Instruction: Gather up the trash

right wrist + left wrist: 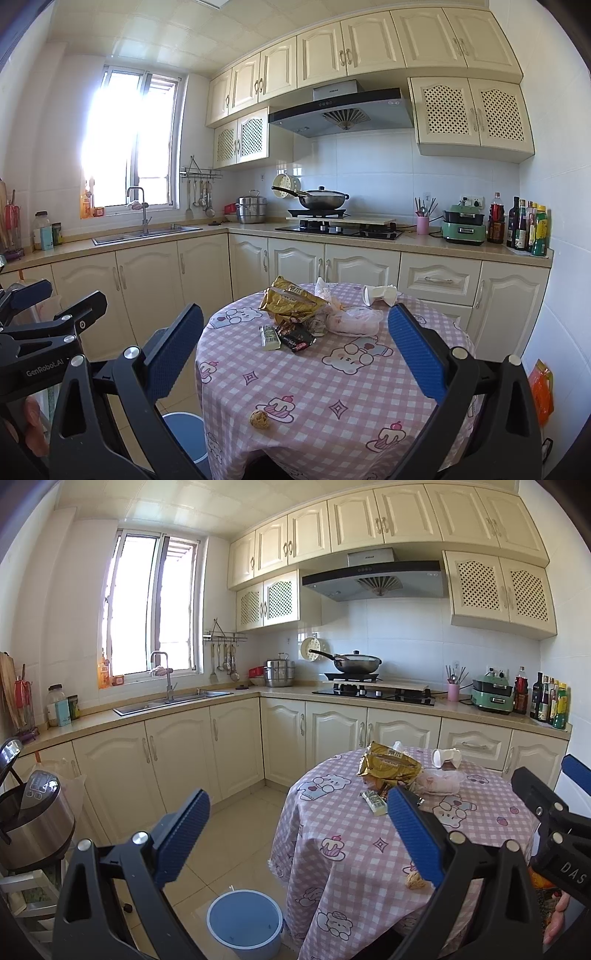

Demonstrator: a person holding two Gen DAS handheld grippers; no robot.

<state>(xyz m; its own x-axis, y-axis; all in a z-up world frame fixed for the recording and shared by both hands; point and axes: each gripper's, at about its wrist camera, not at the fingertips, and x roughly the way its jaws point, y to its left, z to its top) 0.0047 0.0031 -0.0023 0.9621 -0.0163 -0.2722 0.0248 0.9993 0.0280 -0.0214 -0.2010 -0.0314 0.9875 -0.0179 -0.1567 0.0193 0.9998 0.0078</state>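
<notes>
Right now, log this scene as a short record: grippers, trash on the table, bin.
left gripper: open, empty, above the floor beside the table
right gripper: open, empty, facing the table
table: round, pink checked cloth
trash on table: gold snack bag, tipped paper cup, clear plastic bag, dark wrapper, green-white wrapper, crumpled brown ball
bin: blue, on floor left of table, looks empty

wrappers (295, 306) on table (332, 387), bin (243, 923) beside table
</notes>
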